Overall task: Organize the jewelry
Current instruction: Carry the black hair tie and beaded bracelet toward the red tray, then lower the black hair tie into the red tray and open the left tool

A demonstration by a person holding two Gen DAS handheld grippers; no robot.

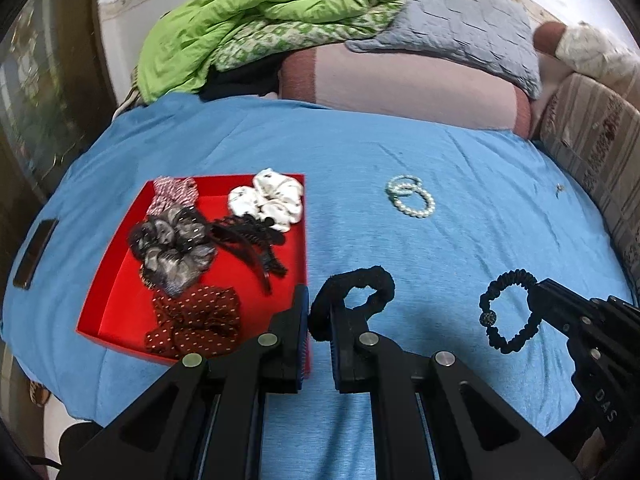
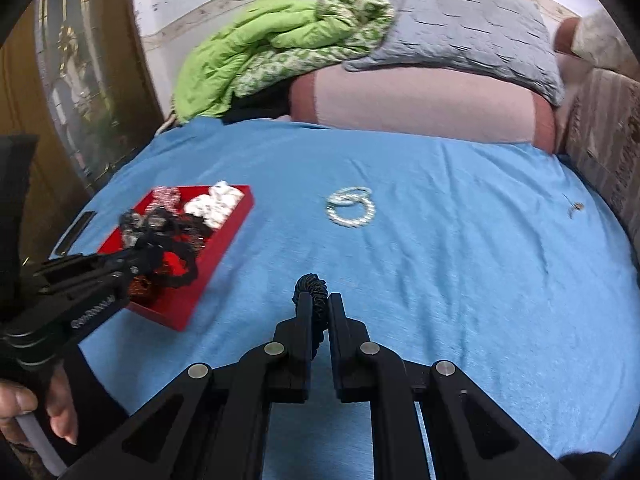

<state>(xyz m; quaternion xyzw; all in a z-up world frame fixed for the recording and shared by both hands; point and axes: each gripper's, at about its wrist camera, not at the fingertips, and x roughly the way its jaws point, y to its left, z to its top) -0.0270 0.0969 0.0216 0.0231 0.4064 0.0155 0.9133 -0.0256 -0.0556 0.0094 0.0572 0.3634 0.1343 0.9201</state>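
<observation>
My left gripper point(image 1: 319, 312) is shut on a fuzzy black hair tie point(image 1: 356, 294) just right of the red tray point(image 1: 120, 276). My right gripper point(image 2: 320, 308) is shut on a thin black crinkled hair tie point(image 2: 314, 292), which also shows in the left wrist view point(image 1: 508, 312) with a small dark bead. The tray holds several scrunchies, among them a white one point(image 1: 268, 200), a grey one point(image 1: 172, 248) and a dark red dotted one point(image 1: 196, 320), plus black hair clips point(image 1: 256, 244). Pearl bracelets point(image 1: 410, 196) lie on the blue sheet, and show in the right wrist view point(image 2: 351, 206).
The blue sheet point(image 1: 400, 152) covers a bed. A green quilt point(image 1: 248, 20), a grey pillow point(image 1: 460, 28) and a pink bolster point(image 1: 400, 84) lie at the back. A dark phone point(image 1: 36, 252) lies left of the tray. A patterned mattress edge point(image 1: 592, 148) runs along the right.
</observation>
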